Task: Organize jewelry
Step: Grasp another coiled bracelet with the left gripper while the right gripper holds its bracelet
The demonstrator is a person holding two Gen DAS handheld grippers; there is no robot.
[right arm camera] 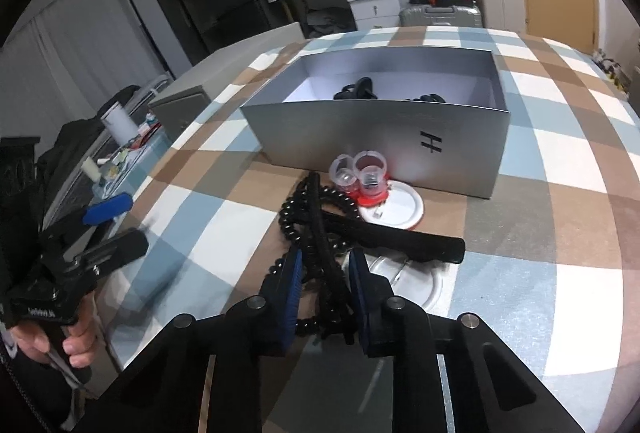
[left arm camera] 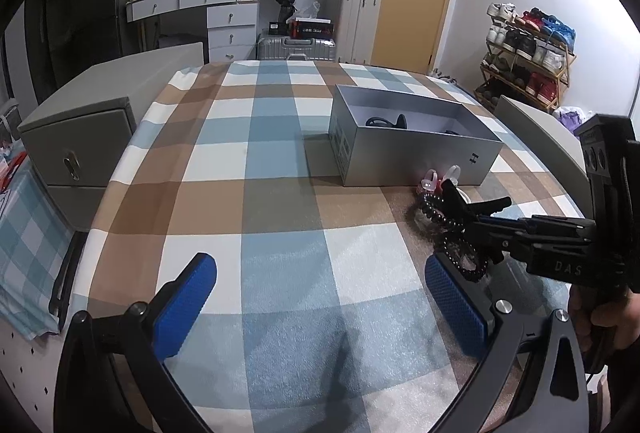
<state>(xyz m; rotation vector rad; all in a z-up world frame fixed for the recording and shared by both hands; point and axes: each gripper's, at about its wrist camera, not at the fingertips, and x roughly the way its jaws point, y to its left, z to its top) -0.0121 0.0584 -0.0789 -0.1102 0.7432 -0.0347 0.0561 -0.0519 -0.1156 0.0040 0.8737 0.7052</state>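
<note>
Jewelry pile sits beside silver box (right arm camera: 376, 137) for short transfer. Black strap (right arm camera: 324, 245) is pinched by right gripper (right arm camera: 325, 297); left gripper (left arm camera: 320, 309) is held open, idle.

left wrist: low over the table (left arm camera: 280, 161), facing the far wall, grey box (left arm camera: 416, 153) some way off | right wrist: tilted down, closer to it | shared: box, checked cloth (right arm camera: 560, 161), dresser (left arm camera: 216, 9)

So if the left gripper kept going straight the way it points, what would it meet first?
Probably bare checked tablecloth: the left gripper is open and angled down at it, nothing between. Depth is unclear.
</note>
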